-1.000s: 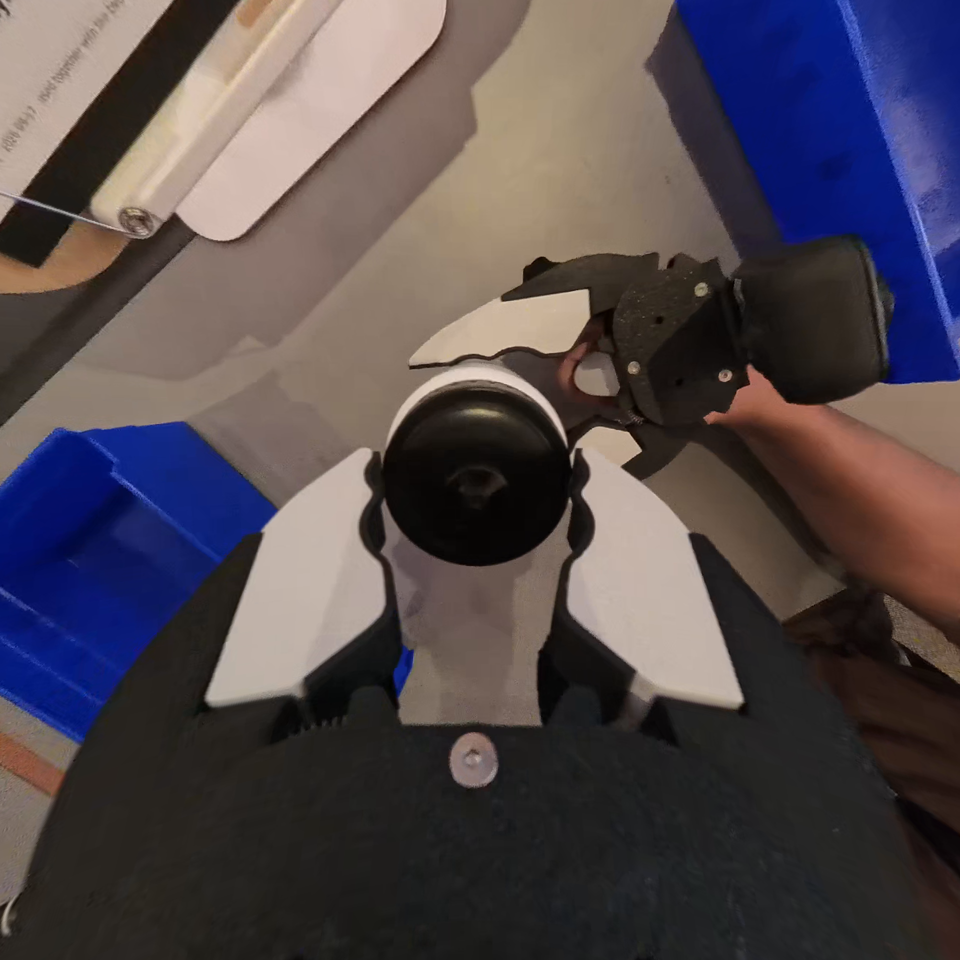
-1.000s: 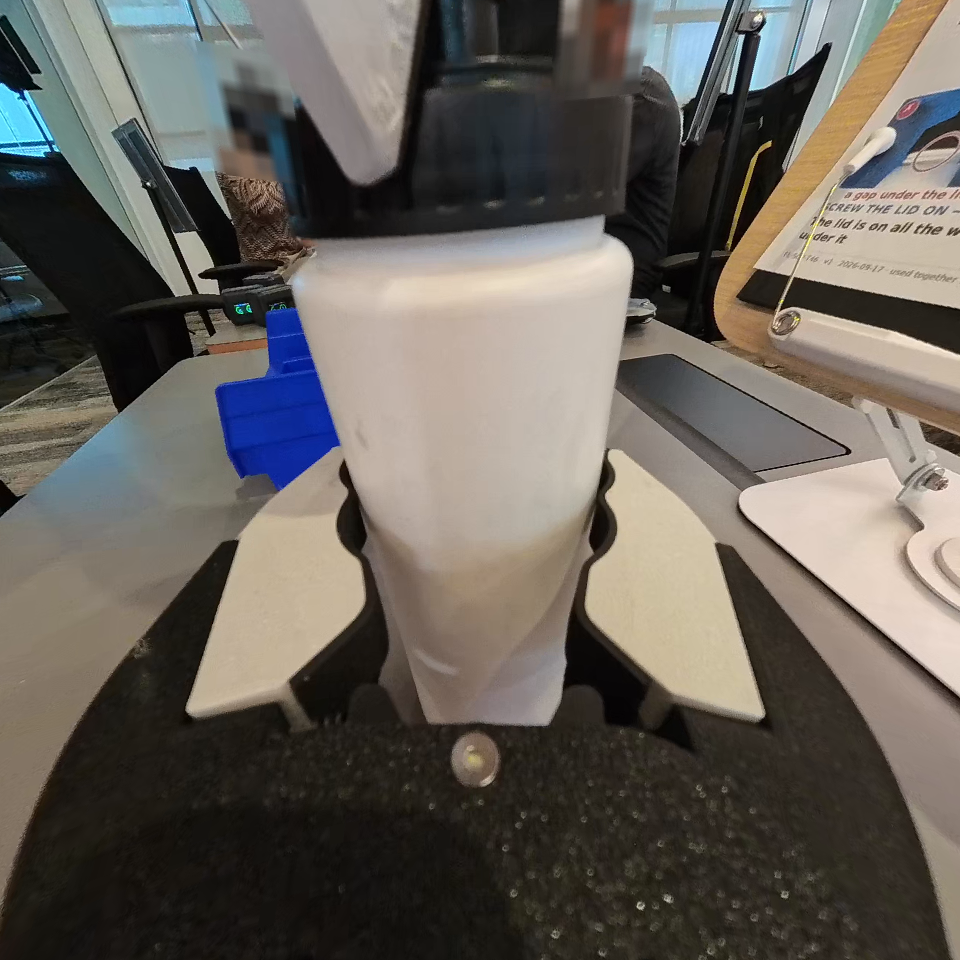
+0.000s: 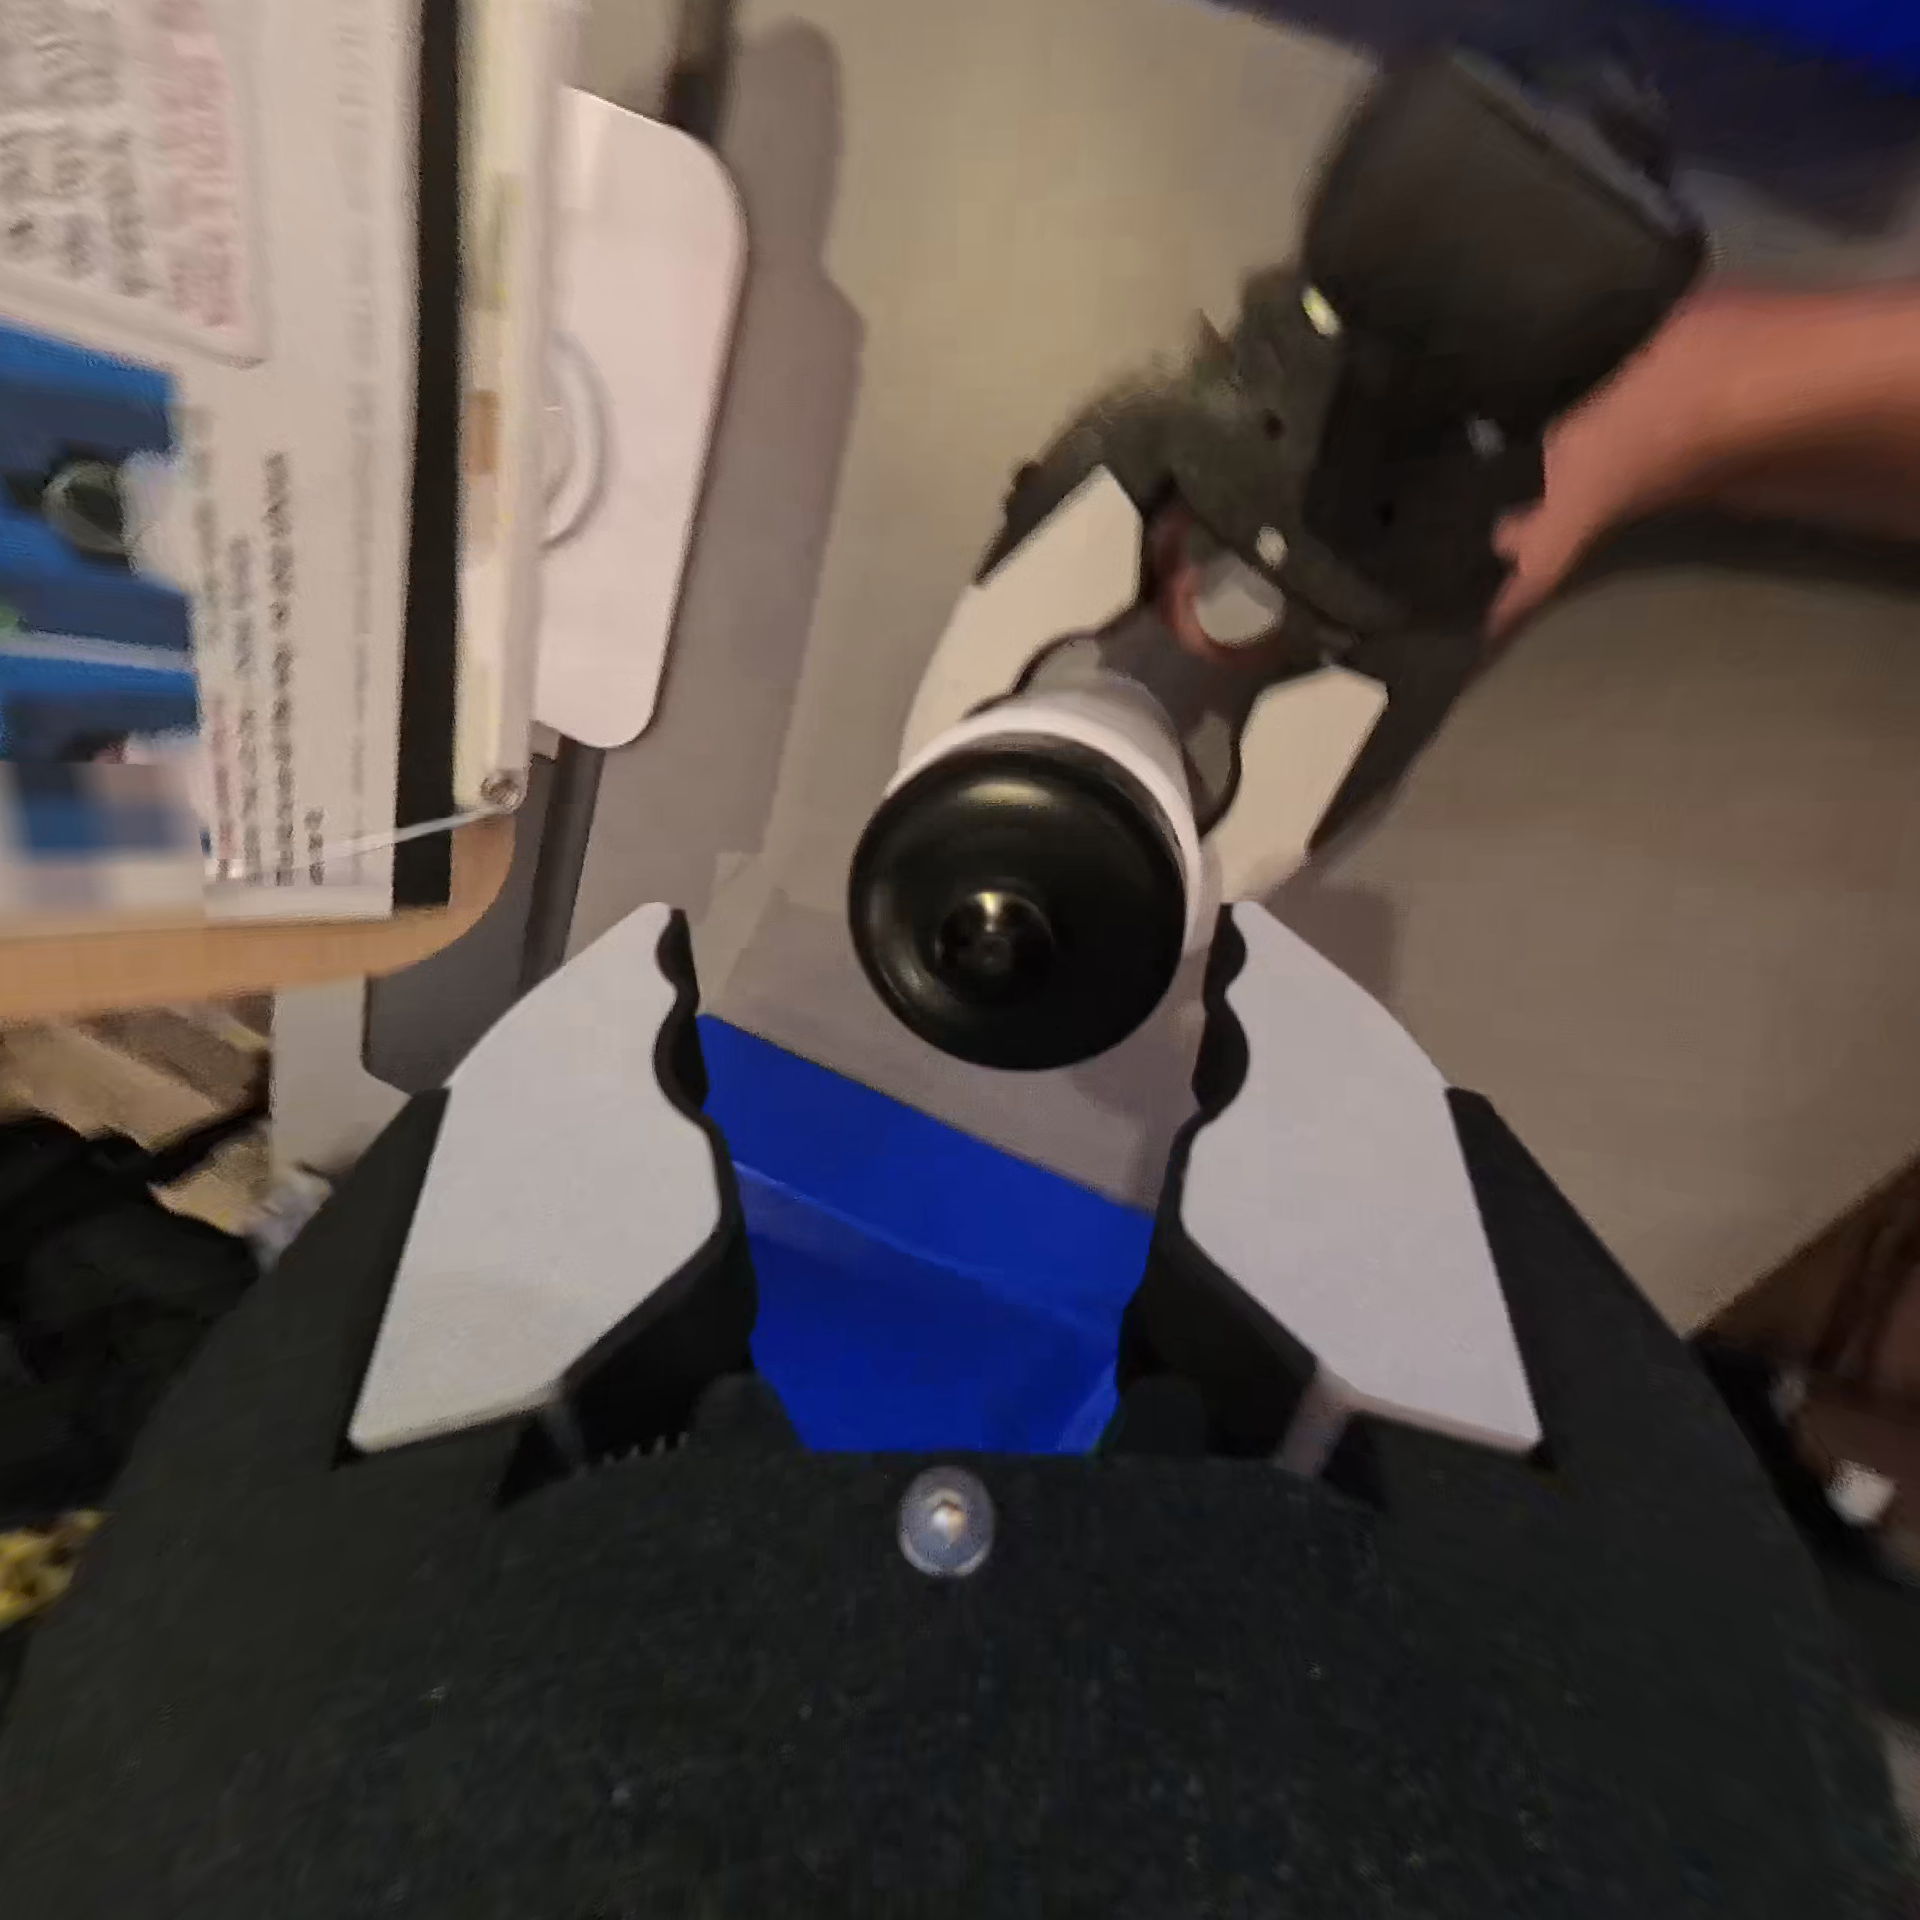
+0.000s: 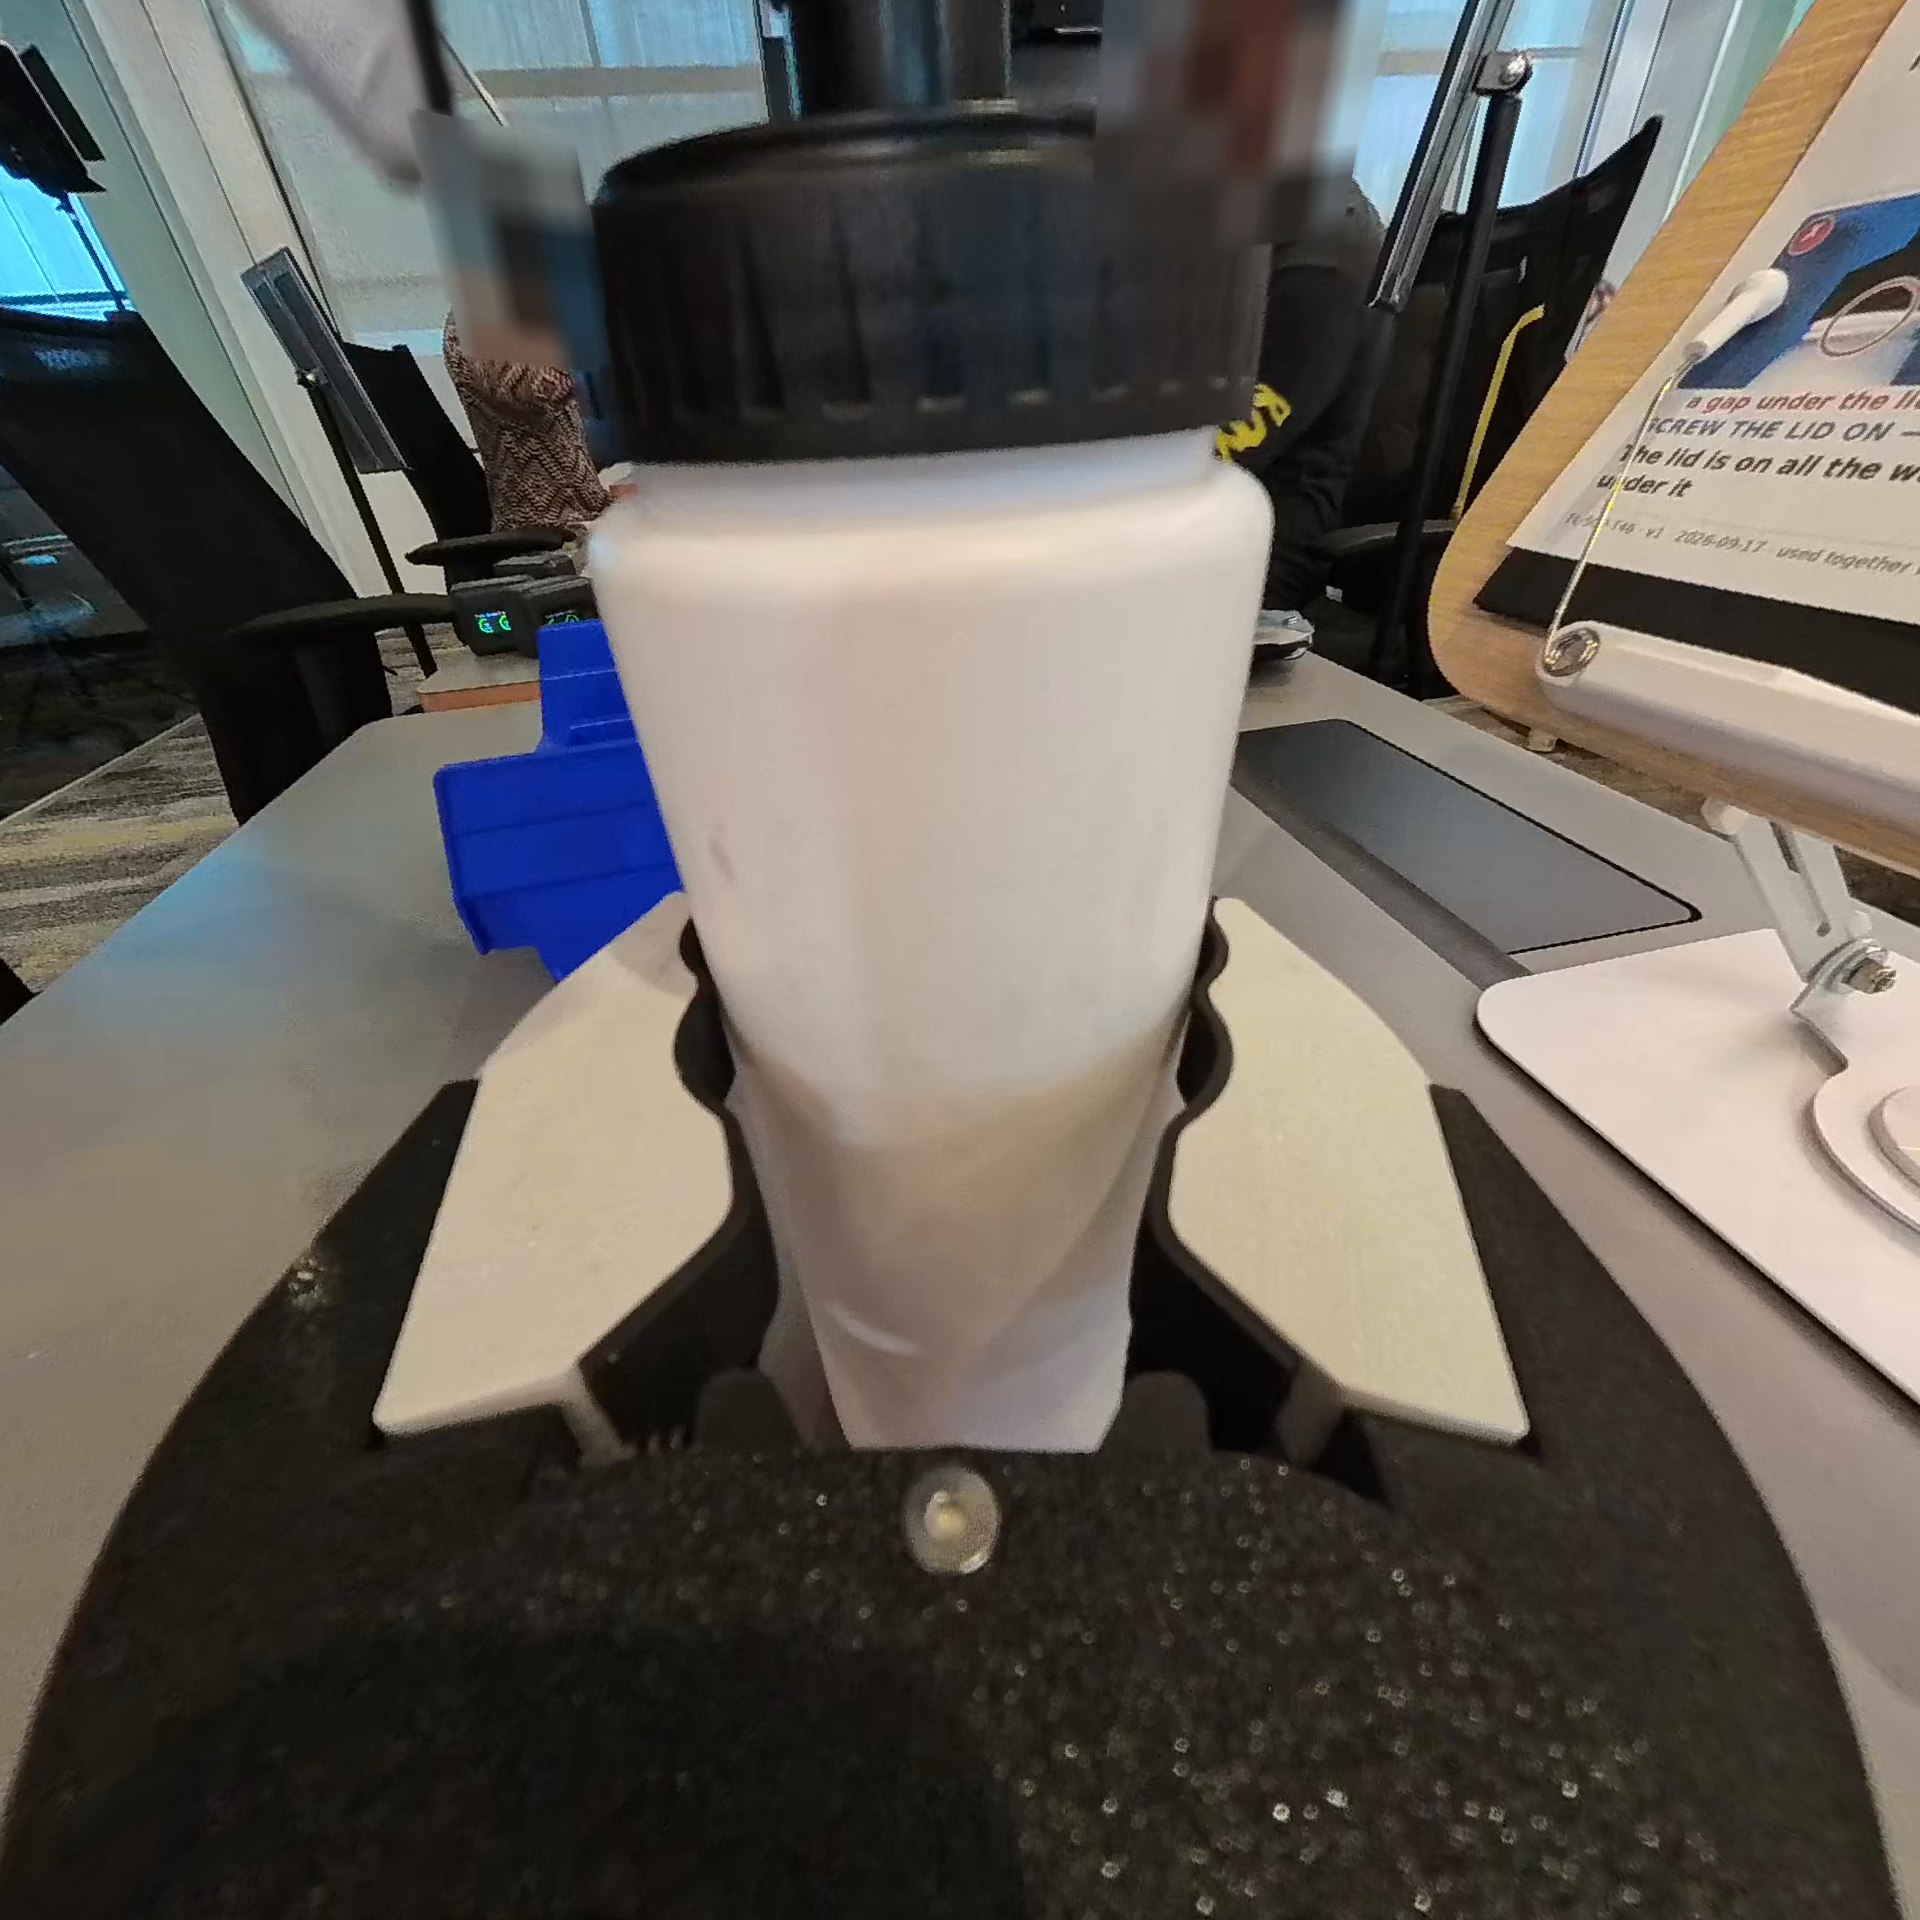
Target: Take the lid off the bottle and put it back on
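The right gripper (image 4: 951, 997) clamps the white bottle (image 4: 935, 790) upright above the grey table (image 4: 208, 1039), black lid (image 4: 925, 301) on top, while the left gripper (image 3: 945, 987) hangs open above the lid, not gripping it.

I see a blue bin (image 4: 540, 831) on the grey table (image 4: 208, 987), a document stand (image 4: 1714, 727) right, office chairs (image 4: 208, 582) behind.
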Action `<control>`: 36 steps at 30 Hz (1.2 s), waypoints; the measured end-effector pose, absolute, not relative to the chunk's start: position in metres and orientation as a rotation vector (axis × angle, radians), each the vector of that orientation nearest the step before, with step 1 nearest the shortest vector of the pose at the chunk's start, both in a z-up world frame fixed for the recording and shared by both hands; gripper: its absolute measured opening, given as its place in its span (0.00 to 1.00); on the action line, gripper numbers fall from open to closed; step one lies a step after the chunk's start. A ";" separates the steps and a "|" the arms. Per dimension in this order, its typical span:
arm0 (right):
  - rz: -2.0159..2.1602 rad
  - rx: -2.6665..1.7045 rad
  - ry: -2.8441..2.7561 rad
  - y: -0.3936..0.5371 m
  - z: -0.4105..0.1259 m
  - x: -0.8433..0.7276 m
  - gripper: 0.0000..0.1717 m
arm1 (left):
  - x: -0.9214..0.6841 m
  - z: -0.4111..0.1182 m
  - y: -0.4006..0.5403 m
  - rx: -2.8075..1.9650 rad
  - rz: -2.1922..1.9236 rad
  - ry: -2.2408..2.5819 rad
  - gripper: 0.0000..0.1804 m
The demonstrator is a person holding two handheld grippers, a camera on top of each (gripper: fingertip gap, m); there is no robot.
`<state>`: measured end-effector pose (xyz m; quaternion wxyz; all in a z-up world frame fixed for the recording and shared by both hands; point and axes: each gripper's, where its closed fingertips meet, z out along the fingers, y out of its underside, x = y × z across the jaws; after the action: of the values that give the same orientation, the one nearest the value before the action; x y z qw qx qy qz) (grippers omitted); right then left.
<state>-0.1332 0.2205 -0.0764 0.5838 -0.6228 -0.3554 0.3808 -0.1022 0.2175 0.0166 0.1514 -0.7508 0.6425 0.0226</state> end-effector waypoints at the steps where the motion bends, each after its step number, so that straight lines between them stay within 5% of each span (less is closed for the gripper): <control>1: 0.888 -1.453 -0.829 0.221 -0.077 -0.133 0.50 | -0.101 0.019 0.218 -2.236 0.024 1.682 0.51; 4: 0.887 -1.455 -0.828 0.221 -0.077 -0.134 0.50 | -0.101 0.013 0.208 -2.459 -0.164 1.289 0.48; 10: 0.885 -1.462 -0.825 0.221 -0.077 -0.134 0.50 | -0.096 -0.001 0.204 -2.481 -0.120 1.249 0.49; 13: 0.889 -1.462 -0.823 0.221 -0.077 -0.132 0.50 | -0.097 0.004 0.211 -2.480 -0.086 1.260 0.34; 36: 0.889 -1.470 -0.831 0.221 -0.078 -0.135 0.50 | -0.105 0.003 0.204 -1.941 0.031 2.278 0.33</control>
<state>-0.1349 0.2208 -0.0776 0.5785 -0.6283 -0.3552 0.3801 -0.1049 0.2039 0.0034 0.0742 -0.6466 0.7591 0.0105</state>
